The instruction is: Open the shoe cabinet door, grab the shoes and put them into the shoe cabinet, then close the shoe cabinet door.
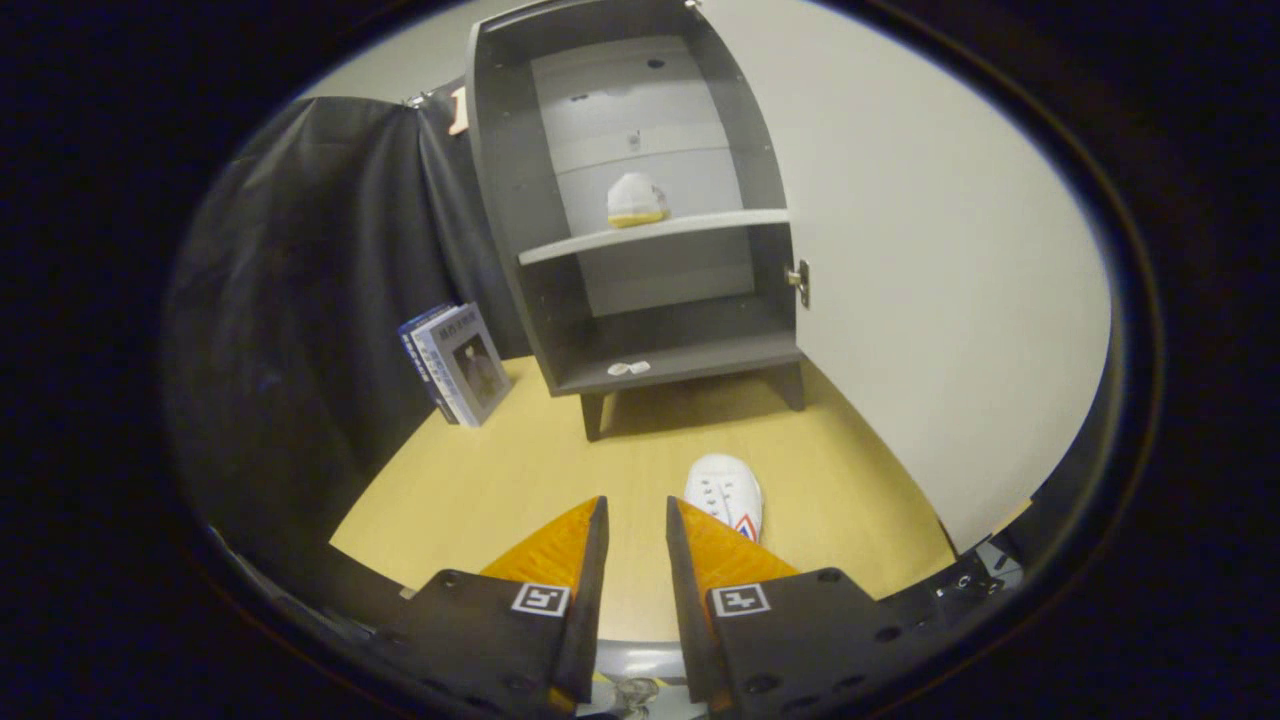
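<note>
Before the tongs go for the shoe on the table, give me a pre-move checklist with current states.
1. Cabinet door open: ok, swung wide to the right of the cabinet.
2. Tongs free: ok, fingers apart, nothing between them.
3. White shoe reachable: ok, it lies on the table just ahead of the right-hand finger, partly hidden behind it.
4. Tongs lined up with the shoe: not ok, the shoe sits off to the side of the gap.
5. Room on the bottom shelf: ok, only a small white item near its front edge.
6. Other shoe stowed: ok, it rests on the middle shelf.
</note>
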Demonstrator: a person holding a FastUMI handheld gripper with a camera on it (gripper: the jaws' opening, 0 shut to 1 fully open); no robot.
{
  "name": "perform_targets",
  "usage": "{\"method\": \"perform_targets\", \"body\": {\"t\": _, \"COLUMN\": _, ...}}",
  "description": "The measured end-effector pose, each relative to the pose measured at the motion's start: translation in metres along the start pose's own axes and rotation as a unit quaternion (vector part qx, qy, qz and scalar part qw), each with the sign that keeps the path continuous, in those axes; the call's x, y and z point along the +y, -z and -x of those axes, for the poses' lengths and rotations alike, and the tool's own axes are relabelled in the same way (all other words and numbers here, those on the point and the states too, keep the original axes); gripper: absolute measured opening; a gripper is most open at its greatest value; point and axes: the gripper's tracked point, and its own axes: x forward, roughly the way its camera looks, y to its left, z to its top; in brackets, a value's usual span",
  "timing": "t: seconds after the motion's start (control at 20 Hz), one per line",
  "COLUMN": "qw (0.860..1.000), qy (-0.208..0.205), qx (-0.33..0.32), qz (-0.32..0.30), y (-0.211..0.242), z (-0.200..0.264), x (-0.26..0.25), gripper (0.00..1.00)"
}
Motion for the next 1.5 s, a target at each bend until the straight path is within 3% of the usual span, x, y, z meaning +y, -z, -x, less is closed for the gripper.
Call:
{"method": "perform_targets", "body": {"t": 0.45, "qw": 0.995, "qy": 0.051, "qx": 0.089, "qz": -0.019, "y": 0.094, "z": -0.071, "x": -0.041, "gripper": 0.4}}
{"method": "perform_targets", "body": {"t": 0.8, "qw": 0.992, "qy": 0.066, "qx": 0.107, "qz": -0.008, "y": 0.1, "z": -0.104, "x": -0.042, "gripper": 0.4}}
{"method": "perform_targets", "body": {"t": 1.15, "qw": 0.995, "qy": 0.064, "qx": 0.077, "qz": 0.003, "y": 0.09, "z": -0.128, "x": -0.045, "gripper": 0.39}}
{"method": "perform_targets", "body": {"t": 1.5, "qw": 0.997, "qy": 0.063, "qx": 0.044, "qz": 0.02, "y": 0.091, "z": -0.134, "x": -0.048, "gripper": 0.23}}
